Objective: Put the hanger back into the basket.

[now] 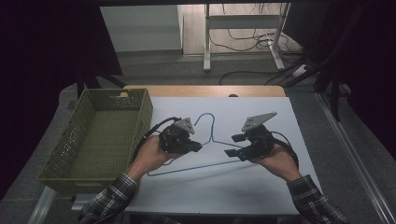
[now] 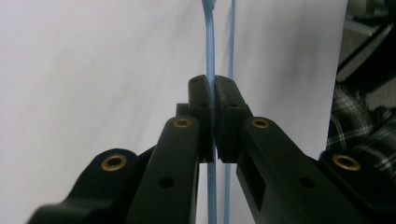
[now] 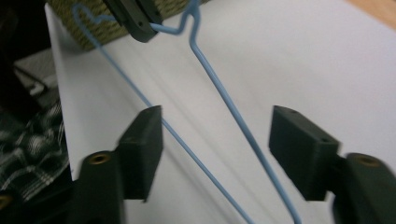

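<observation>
A blue wire hanger [image 1: 196, 167] lies on the white table top [image 1: 261, 182], with its hook pointing to the far side. My left gripper [image 1: 198, 147] is shut on the hanger. In the left gripper view the pads [image 2: 203, 100] pinch one blue wire [image 2: 209, 42], and a second wire runs just to its right. My right gripper [image 1: 232, 145] is at the hanger's right end, open. In the right gripper view two wires of the hanger [image 3: 219, 91] pass between its spread jaws [image 3: 217, 135], with neither pad pressing on them. The left gripper's tip [image 3: 140, 18] grips the hanger farther off.
An olive woven basket [image 1: 114, 93] stands at the table's left edge, close to my left hand, and appears again in the right gripper view [image 3: 109, 32]. Plaid sleeves [image 1: 313, 198] come in from the bottom. Beyond the table's far edge are desk legs [image 1: 206, 42] and floor cables.
</observation>
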Motion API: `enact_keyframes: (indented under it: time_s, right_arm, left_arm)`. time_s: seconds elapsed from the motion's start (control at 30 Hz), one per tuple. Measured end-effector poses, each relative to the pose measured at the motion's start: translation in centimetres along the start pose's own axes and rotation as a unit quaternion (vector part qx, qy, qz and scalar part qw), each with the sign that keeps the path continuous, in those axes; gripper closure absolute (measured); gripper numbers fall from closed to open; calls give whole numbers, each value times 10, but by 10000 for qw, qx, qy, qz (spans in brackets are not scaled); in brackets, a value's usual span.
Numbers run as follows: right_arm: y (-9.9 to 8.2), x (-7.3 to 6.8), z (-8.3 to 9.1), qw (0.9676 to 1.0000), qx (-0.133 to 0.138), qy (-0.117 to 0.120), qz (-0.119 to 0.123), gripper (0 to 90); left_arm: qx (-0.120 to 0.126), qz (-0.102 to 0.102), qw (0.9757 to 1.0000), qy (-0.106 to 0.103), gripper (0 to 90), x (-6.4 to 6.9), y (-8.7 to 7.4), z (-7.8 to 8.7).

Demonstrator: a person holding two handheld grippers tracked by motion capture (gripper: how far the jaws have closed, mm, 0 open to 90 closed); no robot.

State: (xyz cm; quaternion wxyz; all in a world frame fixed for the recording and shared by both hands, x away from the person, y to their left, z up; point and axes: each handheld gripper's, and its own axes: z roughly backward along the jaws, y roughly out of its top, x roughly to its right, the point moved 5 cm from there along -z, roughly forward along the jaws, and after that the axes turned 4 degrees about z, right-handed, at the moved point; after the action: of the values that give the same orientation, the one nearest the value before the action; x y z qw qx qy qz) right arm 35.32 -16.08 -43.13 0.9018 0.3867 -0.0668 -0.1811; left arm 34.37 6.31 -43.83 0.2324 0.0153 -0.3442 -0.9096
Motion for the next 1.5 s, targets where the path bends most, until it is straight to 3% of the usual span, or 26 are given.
enact_keyframes:
  time_s: [0.17, 0.33, 0.6, 0.8, 1.03, 1.5]
  right_arm:
    - [-5, 0, 14, 9991, 310, -228, -203, 180]
    - [-15, 0, 22, 9970, 462, -469, -403, 83]
    - [-32, -2, 29, 9945, 570, -526, -700, 48]
    - [-45, -3, 34, 9925, 586, -548, -927, 41]
    - [-58, -5, 34, 9915, 567, -621, -994, 40]
    - [-79, -14, 34, 9874, 702, -868, -1123, 27]
  left_arm:
    - [208, 410, 9987, 205, 876, -11, -3, 15]
    - [341, 634, 9968, 353, 876, -18, -3, 27]
    - [564, 854, 9929, 598, 877, -27, 3, 54]
    - [705, 1041, 9880, 899, 877, -39, 1, 82]
    - [918, 1343, 9785, 1269, 877, -58, -17, 113]
    - [1100, 1902, 9572, 1882, 878, -89, -75, 160]
